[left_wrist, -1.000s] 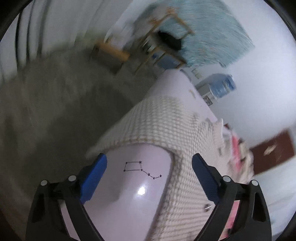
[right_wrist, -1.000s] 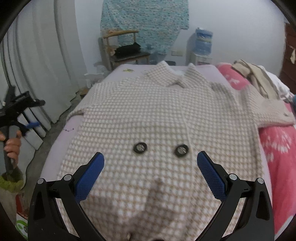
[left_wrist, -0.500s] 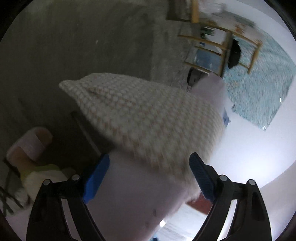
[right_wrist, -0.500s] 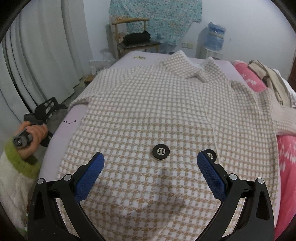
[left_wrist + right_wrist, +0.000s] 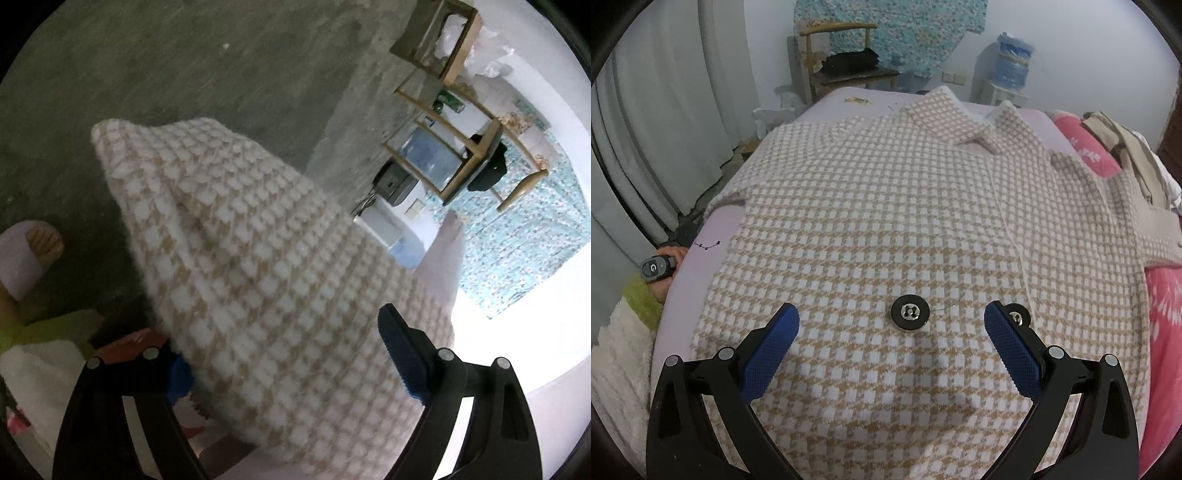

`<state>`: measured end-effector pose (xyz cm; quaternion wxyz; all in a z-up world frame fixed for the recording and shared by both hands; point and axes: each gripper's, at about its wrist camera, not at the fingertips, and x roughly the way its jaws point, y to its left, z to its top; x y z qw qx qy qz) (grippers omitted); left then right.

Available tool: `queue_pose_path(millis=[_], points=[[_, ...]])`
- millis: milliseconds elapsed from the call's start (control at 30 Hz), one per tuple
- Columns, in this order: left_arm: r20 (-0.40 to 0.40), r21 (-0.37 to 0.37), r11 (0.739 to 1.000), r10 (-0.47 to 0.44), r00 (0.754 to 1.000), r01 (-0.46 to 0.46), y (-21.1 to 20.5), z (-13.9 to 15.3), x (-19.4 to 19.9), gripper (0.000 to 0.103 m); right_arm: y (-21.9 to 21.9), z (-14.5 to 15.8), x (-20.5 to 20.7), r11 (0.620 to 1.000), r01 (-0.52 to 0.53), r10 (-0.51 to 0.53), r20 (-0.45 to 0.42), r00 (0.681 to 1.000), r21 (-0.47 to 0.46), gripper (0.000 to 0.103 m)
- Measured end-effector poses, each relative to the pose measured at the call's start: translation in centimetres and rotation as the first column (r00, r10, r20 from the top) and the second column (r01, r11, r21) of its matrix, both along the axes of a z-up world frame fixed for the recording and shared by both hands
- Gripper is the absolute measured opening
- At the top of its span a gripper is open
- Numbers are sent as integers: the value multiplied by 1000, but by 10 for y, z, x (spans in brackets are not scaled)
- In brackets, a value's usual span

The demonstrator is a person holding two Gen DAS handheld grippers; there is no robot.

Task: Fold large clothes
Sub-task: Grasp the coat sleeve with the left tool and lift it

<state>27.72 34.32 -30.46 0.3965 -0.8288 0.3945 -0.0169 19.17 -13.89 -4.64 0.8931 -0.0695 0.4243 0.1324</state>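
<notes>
A beige-and-white checked coat (image 5: 886,206) lies spread flat on the lilac bed (image 5: 849,98), collar at the far end. My right gripper (image 5: 892,332) hovers open just above its lower front. One black button (image 5: 909,313) sits between the fingers and a second button (image 5: 1017,316) is by the right fingertip. In the left wrist view the coat's sleeve (image 5: 258,258) hangs off the bed's side over the floor. My left gripper (image 5: 284,343) is rolled sideways and stands wide around that sleeve. Its left pad (image 5: 181,373) is partly hidden under the cloth, and no squeeze shows.
A pink quilt (image 5: 1163,306) and loose clothes (image 5: 1134,155) lie on the bed's right side. A wooden chair (image 5: 846,55) and a water dispenser (image 5: 1012,62) stand at the far wall, curtains (image 5: 665,110) at the left. A slippered foot (image 5: 29,254) rests on the grey floor (image 5: 184,74).
My left gripper has dropped beside the bed and rolled over, and the hanging sleeve now lies between its jaws. The right gripper has crept forward over the coat, so the buttons sit closer.
</notes>
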Motion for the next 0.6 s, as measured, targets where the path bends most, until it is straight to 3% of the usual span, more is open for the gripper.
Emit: queue_pose_path(millis=[100, 167, 200, 233, 267, 333, 400, 467, 500, 533, 600], points=[[-1, 72, 997, 37, 999, -37, 17, 9, 3, 61, -1, 0, 3, 1000, 6, -6, -1, 1000, -7, 96], [6, 118, 992, 43, 999, -43, 26, 13, 0, 36, -4, 0, 4, 1000, 12, -12, 0, 1000, -6, 96], [0, 163, 986, 40, 999, -39, 33, 20, -1, 29, -5, 1, 4, 1000, 16, -16, 2, 1000, -5, 96], [-6, 210, 977, 37, 999, -35, 39, 29, -3, 17, -6, 1, 4, 1000, 19, -19, 4, 1000, -5, 96], [-9, 265, 964, 37, 999, -33, 44, 38, -5, 11, -8, 2, 3, 1000, 24, -24, 8, 1000, -4, 96], [0, 418, 908, 33, 999, -30, 56, 69, -6, 10, -11, 4, 3, 1000, 30, -30, 15, 999, 0, 96], [23, 569, 822, 15, 1000, -25, 63, 109, -8, 9, -14, 7, 1, 999, 36, -36, 23, 999, 4, 96], [66, 718, 695, -13, 998, -38, 64, 164, -9, 8, -19, 10, -1, 999, 43, -44, 37, 998, 11, 96], [105, 785, 617, -41, 994, -57, 58, 199, -11, 8, -23, 12, -2, 999, 48, -49, 45, 998, 17, 96], [130, 828, 557, -69, 989, -70, 52, 225, -12, 8, -25, 14, -4, 998, 52, -53, 51, 997, 21, 96], [192, 911, 398, -172, 966, -110, 23, 291, -13, 8, -33, 18, -6, 997, 66, -68, 64, 996, 35, 96]])
